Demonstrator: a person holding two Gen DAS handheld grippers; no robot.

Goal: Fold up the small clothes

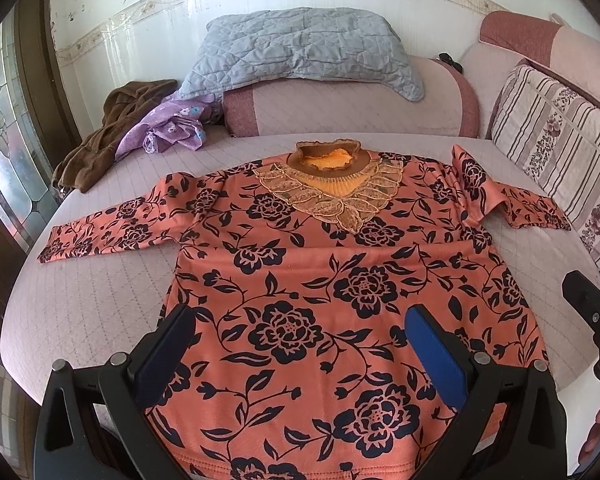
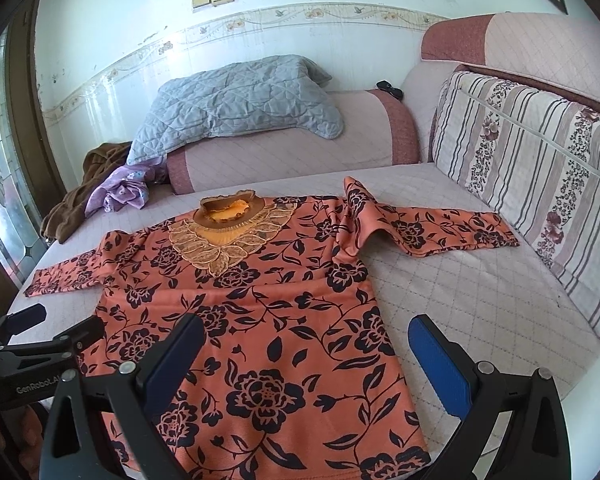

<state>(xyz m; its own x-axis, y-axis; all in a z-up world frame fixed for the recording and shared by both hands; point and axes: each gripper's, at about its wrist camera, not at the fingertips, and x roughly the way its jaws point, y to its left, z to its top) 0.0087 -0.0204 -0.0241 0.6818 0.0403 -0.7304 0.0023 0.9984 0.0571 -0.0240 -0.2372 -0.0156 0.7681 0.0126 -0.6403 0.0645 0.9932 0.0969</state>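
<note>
A pale quilted sofa-bed surface (image 1: 100, 304) fills the scene, and on it lies the orange long-sleeved top with a dark flower print (image 1: 340, 300), front up and spread flat, its hem near and its ruffled brown collar (image 1: 328, 156) far. The left sleeve (image 1: 104, 228) stretches straight out to the left; the right sleeve (image 2: 432, 232) reaches right but is bunched and humped where it meets the shoulder. Far left sit a brown garment (image 1: 96, 148) and a purple flowered cloth (image 1: 168, 128), apart from the top.

The left gripper (image 1: 300, 344) hangs over the near hem, jaws spread wide and holding nothing. The right gripper (image 2: 304, 352) hovers over the near right edge, likewise agape and empty.

Folding looks not yet begun: this is the start. The next move probably calls for smoothing the rumpled right shoulder, then pinching a sleeve and laying it inward across the body.
</note>
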